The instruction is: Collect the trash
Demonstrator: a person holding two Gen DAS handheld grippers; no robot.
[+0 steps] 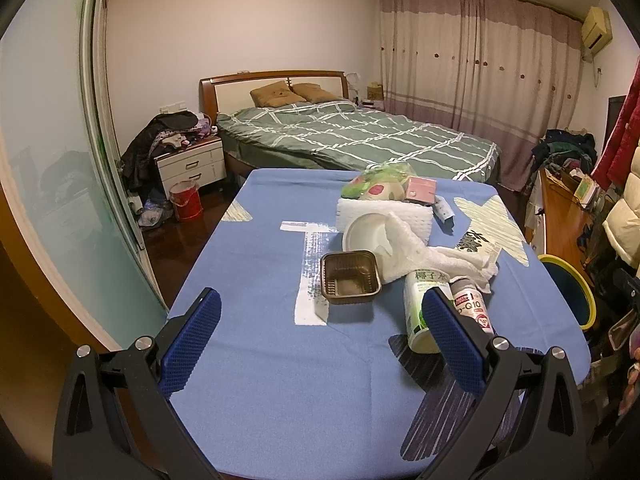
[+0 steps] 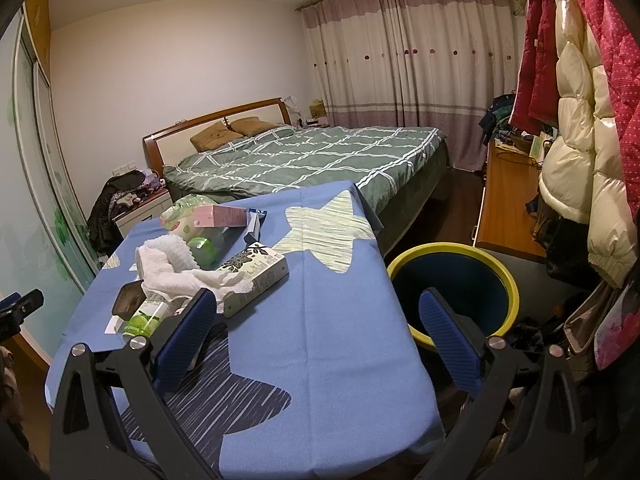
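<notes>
From the left wrist we see our left gripper (image 1: 320, 336) spread wide and empty above the blue tablecloth (image 1: 248, 280). The trash pile sits toward one o'clock: a brown plastic tray (image 1: 350, 282), a white paper bowl (image 1: 366, 234) on its side, a crumpled white towel (image 1: 432, 260), a green-labelled carton (image 1: 420, 312) and a small bottle (image 1: 474, 308).

From the right wrist, our right gripper (image 2: 320, 344) is likewise released, holding nothing. The pile lies at ten o'clock, with a patterned box (image 2: 256, 276) at its near edge. The yellow-rimmed bin (image 2: 452, 280) stands at one o'clock, just beside the table.
</notes>
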